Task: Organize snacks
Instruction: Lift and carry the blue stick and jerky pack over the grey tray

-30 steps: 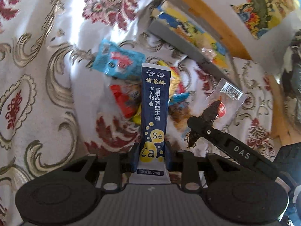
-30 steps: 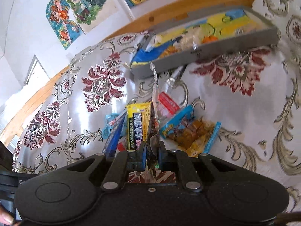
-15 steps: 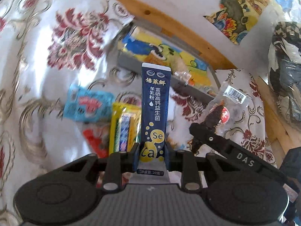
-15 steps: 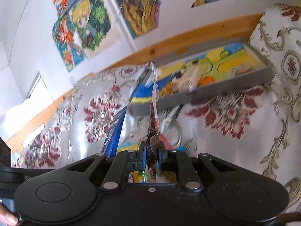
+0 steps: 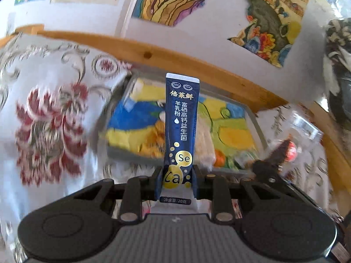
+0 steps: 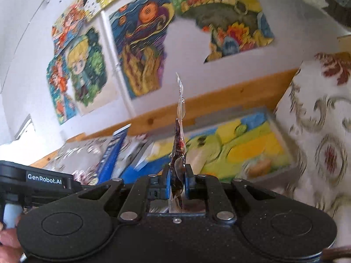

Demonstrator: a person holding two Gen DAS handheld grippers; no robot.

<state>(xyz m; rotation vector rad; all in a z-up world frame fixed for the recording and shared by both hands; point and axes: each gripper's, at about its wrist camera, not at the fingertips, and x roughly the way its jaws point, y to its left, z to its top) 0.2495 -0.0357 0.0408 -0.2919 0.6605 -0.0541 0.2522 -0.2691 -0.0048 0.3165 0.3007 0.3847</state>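
Note:
My left gripper (image 5: 176,180) is shut on a dark blue stick sachet (image 5: 181,122) with gold circles, held upright. Behind it lies a grey tray (image 5: 122,153) with a blue-and-yellow picture lining and a few snacks inside. My right gripper (image 6: 177,183) is shut on a clear packet with dark dried fruit (image 6: 178,140), seen edge-on and standing up. The same packet (image 5: 285,149) shows at the right of the left wrist view. The blue sachet (image 6: 114,151) appears left of the packet in the right wrist view, with the tray (image 6: 283,171) beyond.
A floral cloth (image 5: 48,118) covers the table. A wooden rail (image 5: 197,63) runs behind the tray, under a white wall with colourful pictures (image 6: 140,43). The left gripper's body (image 6: 39,179) sits at the left of the right wrist view. A hand (image 6: 8,241) shows at the lower left.
Both grippers have lifted and tilted up toward the tray, still holding their packets. The loose snack pile on the cloth has dropped out of view; the tray and wall fill the frames.

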